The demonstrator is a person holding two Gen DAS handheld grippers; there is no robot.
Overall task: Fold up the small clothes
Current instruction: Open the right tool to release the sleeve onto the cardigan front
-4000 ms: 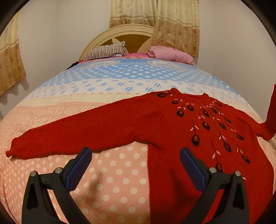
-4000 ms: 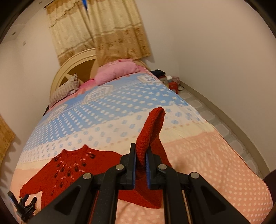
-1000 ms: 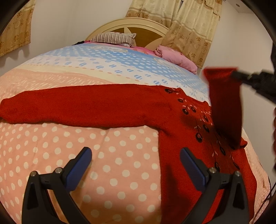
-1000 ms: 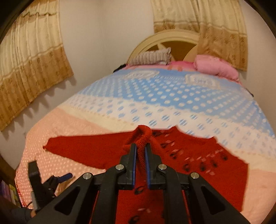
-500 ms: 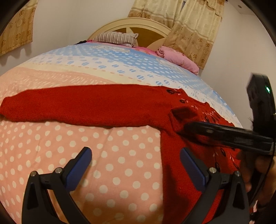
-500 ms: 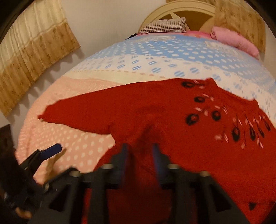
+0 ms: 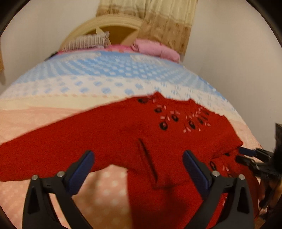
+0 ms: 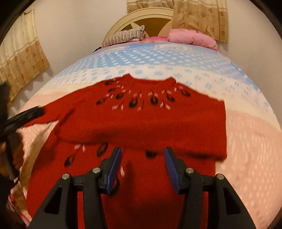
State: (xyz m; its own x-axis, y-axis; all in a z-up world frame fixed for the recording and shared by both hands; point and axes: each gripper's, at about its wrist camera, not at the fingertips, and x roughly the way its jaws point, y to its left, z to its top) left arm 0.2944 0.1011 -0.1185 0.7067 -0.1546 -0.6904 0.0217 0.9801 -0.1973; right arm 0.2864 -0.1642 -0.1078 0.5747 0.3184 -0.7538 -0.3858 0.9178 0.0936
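A red knit sweater [image 8: 144,121] with black and pink embroidery lies flat on the bed. Its right sleeve [image 8: 176,133] is folded across the chest. Its left sleeve [image 7: 44,151] lies stretched out to the left. My right gripper [image 8: 142,156] is open and empty just above the sweater's lower body. My left gripper [image 7: 137,158] is open and empty over the sweater's left side, near the armpit. The right gripper also shows at the right edge of the left wrist view [image 7: 253,156].
The bed has a dotted cover in pink, cream and blue bands [image 8: 176,59]. A striped pillow [image 8: 125,37] and a pink pillow [image 8: 192,37] lie by the cream headboard [image 8: 149,15]. Curtains [image 8: 19,58] hang on the walls.
My right gripper laid the right sleeve across the chest, opened and drew back toward the hem. My left gripper moved in over the sweater.
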